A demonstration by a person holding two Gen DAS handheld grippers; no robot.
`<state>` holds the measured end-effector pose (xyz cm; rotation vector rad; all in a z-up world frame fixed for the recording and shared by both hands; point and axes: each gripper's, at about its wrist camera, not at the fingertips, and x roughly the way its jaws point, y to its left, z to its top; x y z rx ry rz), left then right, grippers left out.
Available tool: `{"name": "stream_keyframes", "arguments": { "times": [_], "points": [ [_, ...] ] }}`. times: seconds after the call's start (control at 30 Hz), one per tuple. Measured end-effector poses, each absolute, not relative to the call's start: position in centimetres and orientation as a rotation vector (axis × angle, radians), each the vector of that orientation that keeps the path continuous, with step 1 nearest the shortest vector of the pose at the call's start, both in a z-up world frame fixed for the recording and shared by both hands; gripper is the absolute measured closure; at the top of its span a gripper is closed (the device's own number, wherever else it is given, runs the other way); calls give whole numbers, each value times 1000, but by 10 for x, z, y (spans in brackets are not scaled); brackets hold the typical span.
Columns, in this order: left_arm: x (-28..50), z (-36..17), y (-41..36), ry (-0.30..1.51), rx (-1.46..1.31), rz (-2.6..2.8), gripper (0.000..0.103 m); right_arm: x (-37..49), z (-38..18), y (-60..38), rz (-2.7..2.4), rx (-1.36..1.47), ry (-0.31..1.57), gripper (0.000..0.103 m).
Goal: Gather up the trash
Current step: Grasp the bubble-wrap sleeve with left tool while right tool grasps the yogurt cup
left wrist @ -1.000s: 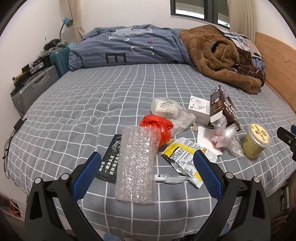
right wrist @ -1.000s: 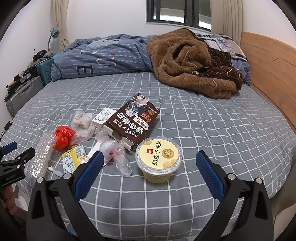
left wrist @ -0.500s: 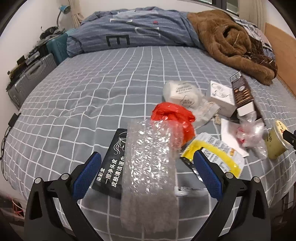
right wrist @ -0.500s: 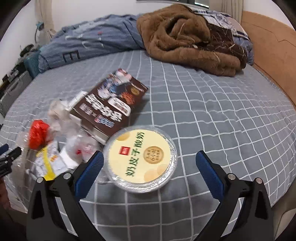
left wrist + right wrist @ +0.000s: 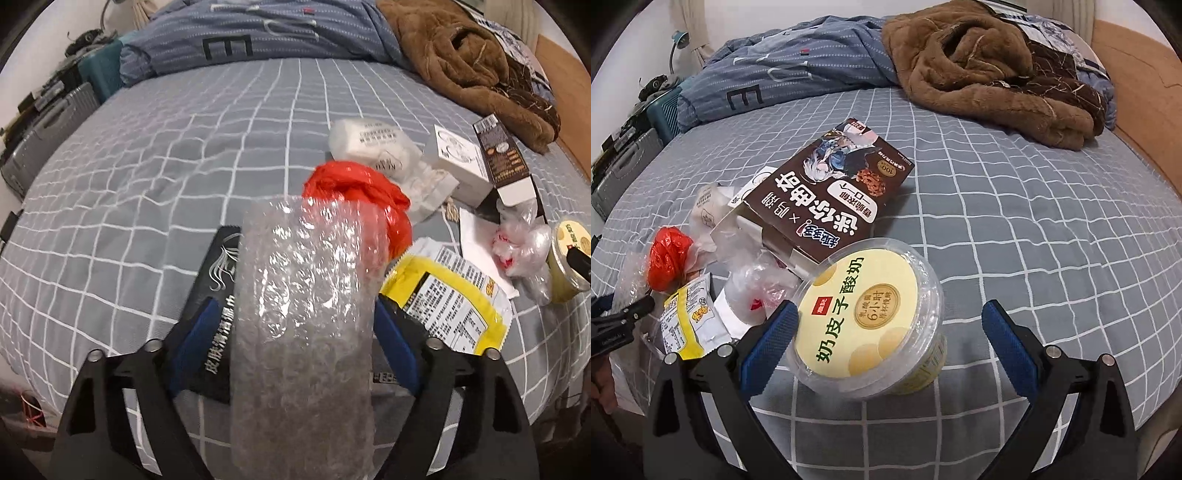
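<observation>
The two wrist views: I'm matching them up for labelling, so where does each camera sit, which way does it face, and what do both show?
Left wrist: on the left gripper, looking down at the bed; its closing blue fingers flank the bubble wrap.
Right wrist: on the right gripper, looking down at the yogurt cup between its open fingers; the left gripper's tip shows at the left edge.
Shared: yogurt cup, red bag, yellow wrapper, brown box, brown blanket.
</observation>
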<state>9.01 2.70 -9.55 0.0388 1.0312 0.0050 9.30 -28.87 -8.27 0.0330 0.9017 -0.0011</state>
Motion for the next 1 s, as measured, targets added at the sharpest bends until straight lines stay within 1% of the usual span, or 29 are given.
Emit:
{"name": "stream_keyframes", "arguments": {
  "times": [0.13,0.2,0.33,0.4,0.5,0.53,0.57,0.7,1.0],
  "points": [
    [89,-93,26,1026,31,-13,35,91,-79,-284,-6,7,883,7],
    [88,-91,26,1027,18,-25,42,89,-75,-282,-4,5,868,7],
    [87,-91,26,1032,9,-38,51,91,-78,-279,-16,-16,878,7],
    [86,-90,25,1030,4,-44,61,92,-82,-280,-38,-24,891,7],
    [86,-88,26,1028,-12,-47,69,93,-83,-281,-49,-22,904,8],
    [85,-88,27,1028,-19,-48,70,94,-84,-281,-53,-27,908,14],
    [85,-87,28,1027,-29,-50,72,94,-85,-281,-69,-39,915,17],
    [84,-85,28,1025,-32,-50,75,94,-85,-283,-69,-37,932,17],
    [77,-68,26,990,-34,-48,77,85,-65,-285,-78,-11,896,17]
  ]
}}
